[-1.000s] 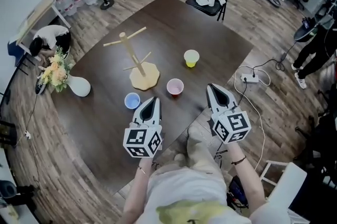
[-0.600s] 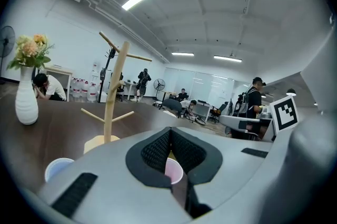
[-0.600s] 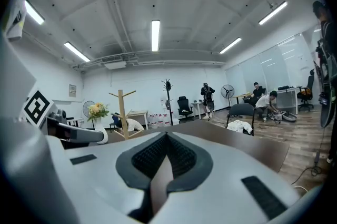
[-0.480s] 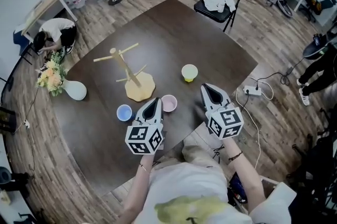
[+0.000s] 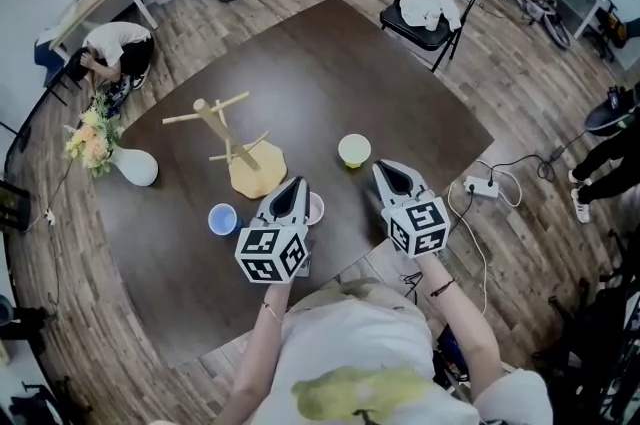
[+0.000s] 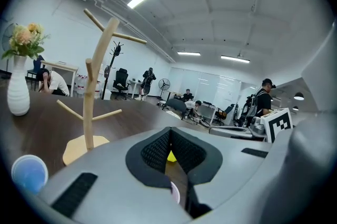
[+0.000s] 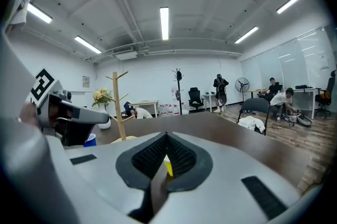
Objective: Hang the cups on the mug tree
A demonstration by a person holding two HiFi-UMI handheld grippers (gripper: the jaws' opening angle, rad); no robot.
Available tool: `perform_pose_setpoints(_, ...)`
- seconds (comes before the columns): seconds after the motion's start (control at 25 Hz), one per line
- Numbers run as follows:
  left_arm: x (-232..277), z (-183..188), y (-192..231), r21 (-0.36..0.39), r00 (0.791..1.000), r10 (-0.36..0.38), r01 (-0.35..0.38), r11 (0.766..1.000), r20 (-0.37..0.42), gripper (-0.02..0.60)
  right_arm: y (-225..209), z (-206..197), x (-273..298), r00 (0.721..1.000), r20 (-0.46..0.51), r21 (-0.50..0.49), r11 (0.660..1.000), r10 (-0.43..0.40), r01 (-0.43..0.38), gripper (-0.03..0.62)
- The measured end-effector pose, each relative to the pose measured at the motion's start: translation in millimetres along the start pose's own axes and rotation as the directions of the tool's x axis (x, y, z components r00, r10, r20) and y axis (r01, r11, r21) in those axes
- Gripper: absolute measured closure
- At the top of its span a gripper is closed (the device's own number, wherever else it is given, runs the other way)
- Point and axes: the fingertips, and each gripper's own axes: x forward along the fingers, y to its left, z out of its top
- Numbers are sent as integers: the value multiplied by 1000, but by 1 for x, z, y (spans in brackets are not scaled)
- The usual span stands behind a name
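Note:
A wooden mug tree (image 5: 228, 141) stands bare on the dark table (image 5: 330, 63); it also shows as the mug tree (image 6: 95, 86) and the mug tree (image 7: 120, 107). Three cups sit in front of it: blue cup (image 5: 223, 219), pink cup (image 5: 316, 208), yellow cup (image 5: 354, 150). My left gripper (image 5: 293, 186) is shut and empty, its tip over the pink cup's left side, partly hiding it. Through its jaws I see the yellow cup (image 6: 171, 156) and the pink cup (image 6: 175, 192). My right gripper (image 5: 390, 171) is shut and empty, just right of the yellow cup (image 7: 168, 167).
A white vase of flowers (image 5: 133, 165) stands at the table's left corner. A black folding chair (image 5: 432, 5) with white cloth sits beyond the far edge. A power strip (image 5: 480, 186) and cables lie on the floor at right. People sit and stand around the room.
Both grippers have moved forward over the table toward the cups; the left one now overlaps the pink cup. The view has shifted with the head. Cups and tree stay put.

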Motion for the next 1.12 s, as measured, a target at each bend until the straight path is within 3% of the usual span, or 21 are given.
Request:
perform_pose_setpoints(0.28, 12, -7, -7, -22, 999, -17, 15, 1000, -52, 566, 2, -28, 23, 995, -81, 15, 999, 54, -53, 572)
perform_pose_setpoints(0.52, 14, -10, -9, -30, 995, -37, 35, 999, -96, 566, -6, -52, 40, 989, -143, 42, 999, 34, -28, 568)
perform_pose_setpoints(0.64, 14, -13, -8, -39, 992, -45, 41, 998, -114, 566, -10, -67, 48, 985, -171, 81, 997, 29, -15, 448)
perform_pose_setpoints(0.8, 17, -17, -8, -54, 990, -57, 50, 997, -128, 566, -10, -82, 58, 979, -199, 96, 995, 48, -29, 381)
perform_pose_setpoints(1.12, 21, -20, -6, -73, 989, -55, 45, 996, -140, 565, -11, -93, 86, 970, -239, 9, 999, 41, -40, 299)
